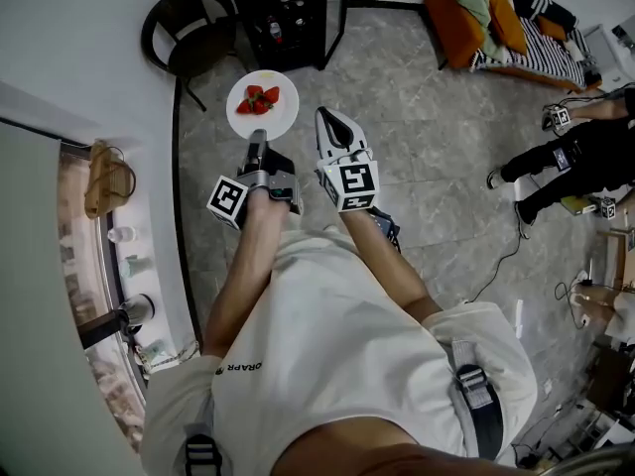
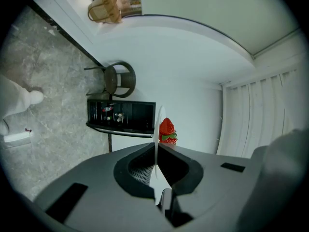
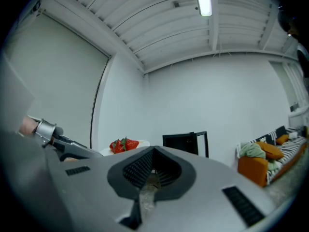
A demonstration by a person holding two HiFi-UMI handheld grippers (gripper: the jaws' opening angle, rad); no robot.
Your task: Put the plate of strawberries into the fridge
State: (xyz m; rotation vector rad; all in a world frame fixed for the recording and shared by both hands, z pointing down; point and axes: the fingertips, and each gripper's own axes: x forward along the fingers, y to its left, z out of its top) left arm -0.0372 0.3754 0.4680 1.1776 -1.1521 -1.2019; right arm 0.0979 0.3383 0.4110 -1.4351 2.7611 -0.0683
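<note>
Keep plate (image 1: pixel 283 119) level – left gripper (image 1: pixel 256 147) clamps rim, strawberries (image 1: pixel 257 100) loose. Carry to fridge (image 1: pixel 243 8) at 12 o'clock; right gripper (image 1: pixel 332 125) closed, empty.

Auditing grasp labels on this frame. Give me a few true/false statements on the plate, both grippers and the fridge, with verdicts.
1. The left gripper has its jaws clamped on the rim of the plate. True.
2. The plate is empty. False: strawberries lie on it.
3. The right gripper also grips the plate. False: its jaws are together with nothing between them, beside the plate.
4. The plate already sits inside the fridge. False: it is held in the air above the floor, short of the fridge.
5. A dark chair stands beside the fridge. True.
</note>
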